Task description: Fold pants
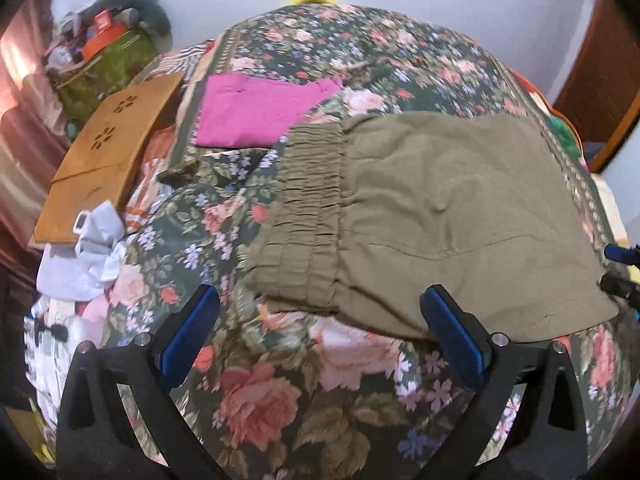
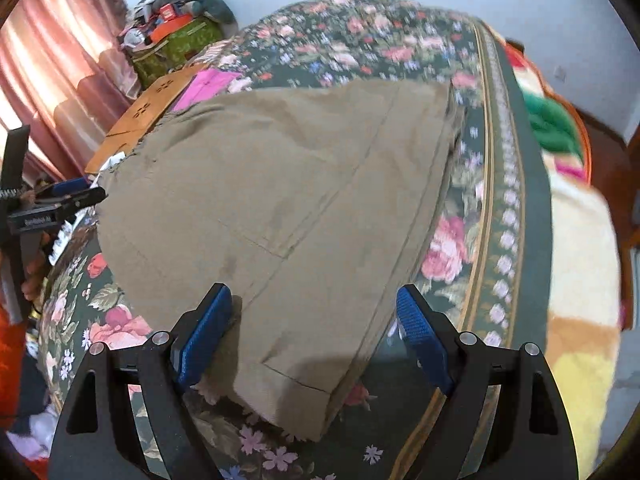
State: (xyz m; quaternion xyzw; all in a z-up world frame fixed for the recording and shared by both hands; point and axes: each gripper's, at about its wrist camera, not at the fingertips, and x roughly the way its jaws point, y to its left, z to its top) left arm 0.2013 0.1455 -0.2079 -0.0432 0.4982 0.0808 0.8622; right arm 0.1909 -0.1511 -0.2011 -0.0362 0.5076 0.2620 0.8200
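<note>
Olive-green pants (image 1: 440,208) lie folded on the floral bedspread (image 1: 272,392), their gathered elastic waistband (image 1: 312,200) towards the left. My left gripper (image 1: 320,296) hovers over the near waistband corner, open, its blue pads (image 1: 188,336) wide apart and touching no cloth. In the right wrist view the pants (image 2: 280,200) spread out ahead and the hem end (image 2: 304,392) lies below my right gripper (image 2: 314,294). That gripper is open too, with the fabric under the gap and not pinched. Each gripper shows at the edge of the other's view: the right gripper (image 1: 620,272) and the left gripper (image 2: 60,200).
A folded pink garment (image 1: 260,112) lies behind the pants. At the left are a wooden board (image 1: 108,148), crumpled white paper (image 1: 88,248) and a green bag (image 1: 104,60) piled with clutter. A fluffy multicoloured blanket (image 2: 580,280) runs along the bed's right side. Pink curtains (image 2: 52,60) hang far left.
</note>
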